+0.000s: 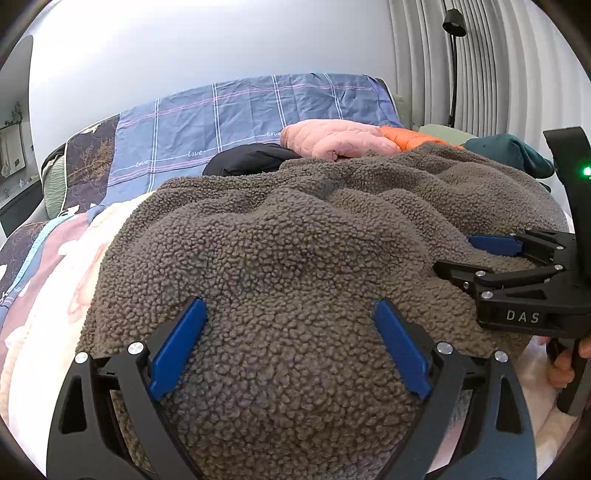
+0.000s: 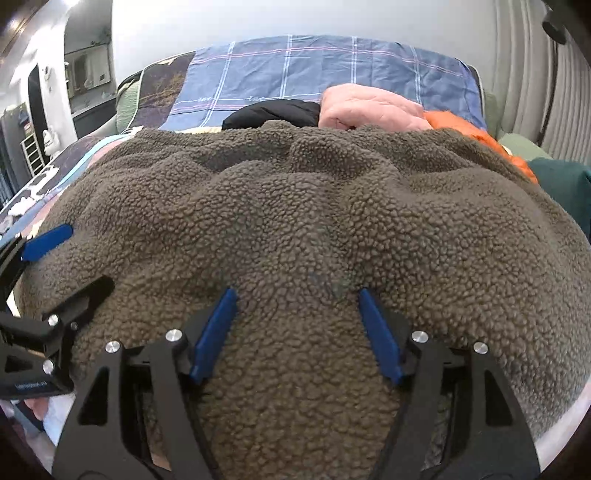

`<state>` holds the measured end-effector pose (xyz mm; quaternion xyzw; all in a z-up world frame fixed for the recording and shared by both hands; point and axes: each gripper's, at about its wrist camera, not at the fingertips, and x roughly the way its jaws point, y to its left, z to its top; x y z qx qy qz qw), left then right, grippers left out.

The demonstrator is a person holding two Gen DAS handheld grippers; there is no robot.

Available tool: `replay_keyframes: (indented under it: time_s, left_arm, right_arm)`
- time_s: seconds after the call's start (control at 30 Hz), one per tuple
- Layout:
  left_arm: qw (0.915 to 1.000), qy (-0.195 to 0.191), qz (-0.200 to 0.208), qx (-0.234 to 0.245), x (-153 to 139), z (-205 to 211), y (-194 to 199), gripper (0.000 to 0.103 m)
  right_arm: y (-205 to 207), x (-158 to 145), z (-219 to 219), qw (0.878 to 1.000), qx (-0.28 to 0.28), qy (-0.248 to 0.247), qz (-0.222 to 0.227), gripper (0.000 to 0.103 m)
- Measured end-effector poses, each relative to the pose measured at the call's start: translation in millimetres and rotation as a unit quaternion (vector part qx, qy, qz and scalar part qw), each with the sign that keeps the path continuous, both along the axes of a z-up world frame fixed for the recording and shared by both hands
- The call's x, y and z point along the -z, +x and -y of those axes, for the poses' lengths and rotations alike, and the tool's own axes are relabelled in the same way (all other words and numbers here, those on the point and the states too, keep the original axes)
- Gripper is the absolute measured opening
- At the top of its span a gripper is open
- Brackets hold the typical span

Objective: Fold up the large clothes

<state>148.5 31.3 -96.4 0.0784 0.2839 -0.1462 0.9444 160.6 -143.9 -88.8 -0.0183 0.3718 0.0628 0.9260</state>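
Note:
A large grey-brown fleece garment lies spread in soft ridges over the bed and fills most of both views. My left gripper stands wide open at its near edge, blue pads resting on the pile with fleece bulging between them. To its right, my right gripper also rests on the fleece, pointing left across the picture. In its own view the right gripper is open, with fleece between the pads but not pinched. The left gripper shows at that view's left edge.
Behind the fleece lie a pink quilted jacket, an orange one, a black one and a teal garment. A blue plaid sheet covers the bed's far end. A black floor lamp stands by the ribbed wall. A hand holds the right gripper.

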Motion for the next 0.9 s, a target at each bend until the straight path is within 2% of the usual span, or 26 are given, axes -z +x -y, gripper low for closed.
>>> replay_keyframes:
  time_s: [0.07,0.13,0.2,0.27,0.33,0.37,0.43,0.47,0.5,0.57,0.7,0.9]
  left_arm:
    - [1.0000,-0.001,0.001,-0.004,-0.9,-0.9,-1.1,0.092]
    - [0.9999,-0.007,0.002,-0.008,-7.9,-3.6,-3.6,0.081]
    - [0.9982,-0.056,-0.013,-0.018,-23.9,-22.6,-5.3,0.056]
    - [0.9937,-0.105,-0.023,-0.030,-35.7,-46.0,-3.2,0.047]
    - [0.9887,-0.137,-0.023,-0.056,-41.2,-72.8,0.3,0.047]
    - [0.9876,-0.133,-0.028,-0.078,-36.5,-86.7,6.7,0.047]
    - [0.9854,-0.108,-0.060,-0.117,-13.7,-101.3,20.9,0.055]
    - [0.9808,-0.143,-0.073,-0.112,2.9,-112.5,25.2,0.059]
    - [0.9710,-0.197,-0.085,-0.105,12.1,-126.3,26.2,0.061]
    - [0.9597,-0.241,-0.101,-0.103,14.2,-138.2,26.8,0.062]
    - [0.9657,-0.219,-0.087,-0.110,13.8,-130.5,23.3,0.066]
    - [0.9568,-0.257,-0.091,-0.102,19.1,-139.8,22.0,0.070]
  right_arm:
    - [1.1,-1.8,-0.5,1.000,0.000,-0.004,0.000,0.071]
    - [0.6,-0.8,-1.5,1.000,0.001,-0.004,0.001,0.071]
    - [-2.9,1.8,-2.5,1.000,0.001,-0.003,0.003,0.071]
    - [-3.8,2.6,-2.3,1.000,0.001,-0.003,0.002,0.071]
    - [-4.2,3.4,-2.3,1.000,0.002,-0.003,0.003,0.071]
    - [-4.8,3.6,-2.3,1.000,0.001,-0.003,0.003,0.071]
    - [-7.8,4.0,-1.9,1.000,0.002,-0.004,0.003,0.071]
    - [-8.7,3.8,-2.6,1.000,0.002,-0.006,0.004,0.071]
    - [-8.4,3.7,-2.6,1.000,0.002,-0.007,0.004,0.071]
    - [-9.4,3.8,-4.1,1.000,0.003,-0.009,0.005,0.071]
    - [-9.5,3.8,-5.9,1.000,0.005,-0.011,0.005,0.071]
    - [-11.2,4.7,-8.6,1.000,0.006,-0.014,0.008,0.071]
